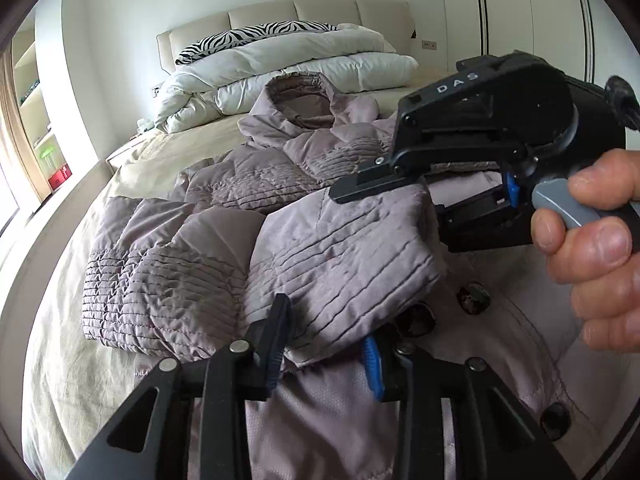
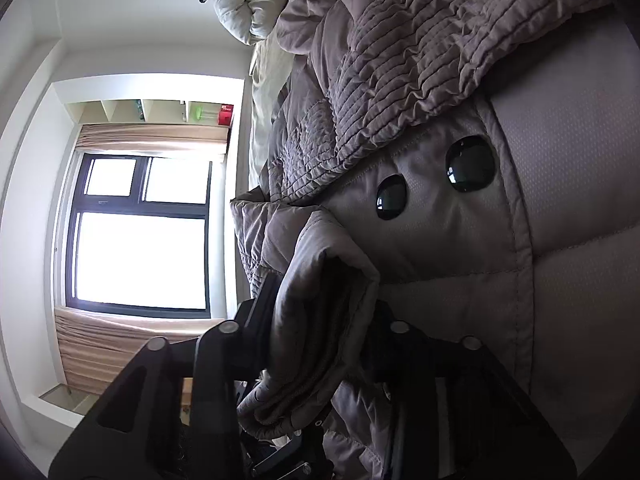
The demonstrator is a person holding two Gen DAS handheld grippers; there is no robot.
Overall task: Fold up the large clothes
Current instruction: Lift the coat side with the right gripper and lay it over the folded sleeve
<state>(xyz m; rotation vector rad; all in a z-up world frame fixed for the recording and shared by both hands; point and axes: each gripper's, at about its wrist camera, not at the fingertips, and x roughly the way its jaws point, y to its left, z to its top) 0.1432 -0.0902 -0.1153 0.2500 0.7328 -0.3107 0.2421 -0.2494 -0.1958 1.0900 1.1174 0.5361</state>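
Note:
A mauve quilted hooded coat (image 1: pixel 256 184) lies spread on the bed, hood toward the headboard, big dark buttons (image 2: pixel 470 164) along its front. My left gripper (image 1: pixel 326 336) is shut on the coat's near hem, with fabric bunched between its fingers. My right gripper (image 1: pixel 404 204) comes in from the right in the left wrist view, held by a hand, and is shut on the edge of a folded-over coat panel (image 1: pixel 344 256). In the right wrist view the gripper (image 2: pixel 326 320) pinches a thick fold of coat fabric (image 2: pixel 320 320), the view rolled sideways.
The bed (image 1: pixel 68 320) has a beige sheet. A white duvet (image 1: pixel 288 68) and a zebra pillow (image 1: pixel 256 36) lie piled at the padded headboard. A window with curtains (image 2: pixel 140 232) and shelves (image 1: pixel 36 120) are to the left; wardrobes (image 1: pixel 520 12) at the right.

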